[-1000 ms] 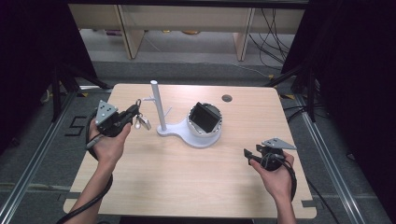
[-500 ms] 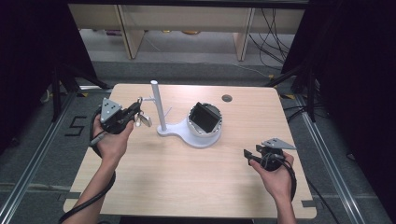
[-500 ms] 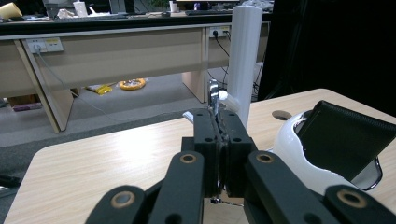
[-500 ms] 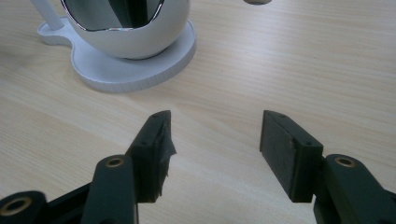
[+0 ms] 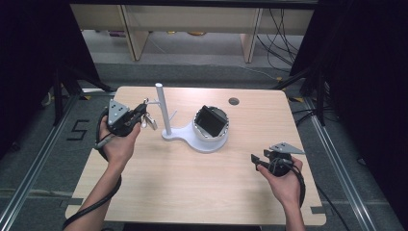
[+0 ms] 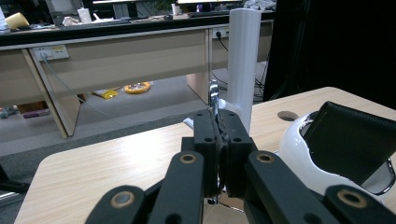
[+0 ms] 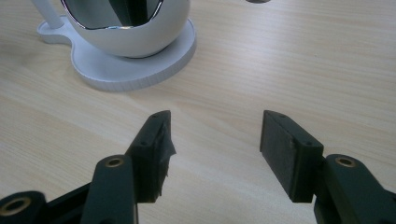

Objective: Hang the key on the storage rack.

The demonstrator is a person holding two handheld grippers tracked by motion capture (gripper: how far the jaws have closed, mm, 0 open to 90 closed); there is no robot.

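left gripper (image 6: 218, 140) fingers clenched on metal piece (image 6: 214, 97) beside white post (image 6: 243, 65); right gripper (image 7: 212, 154) fingers released.

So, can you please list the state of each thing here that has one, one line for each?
Left tool: shut on a small metal piece, held up beside the post.
Metal piece: pinched between the jaws, upright, sticking out above them.
Right tool: open, holding nothing, low over the table.
White post: upright on its flat base.
White bowl: on the base, a black object leaning tilted inside.
Black object: tilted.
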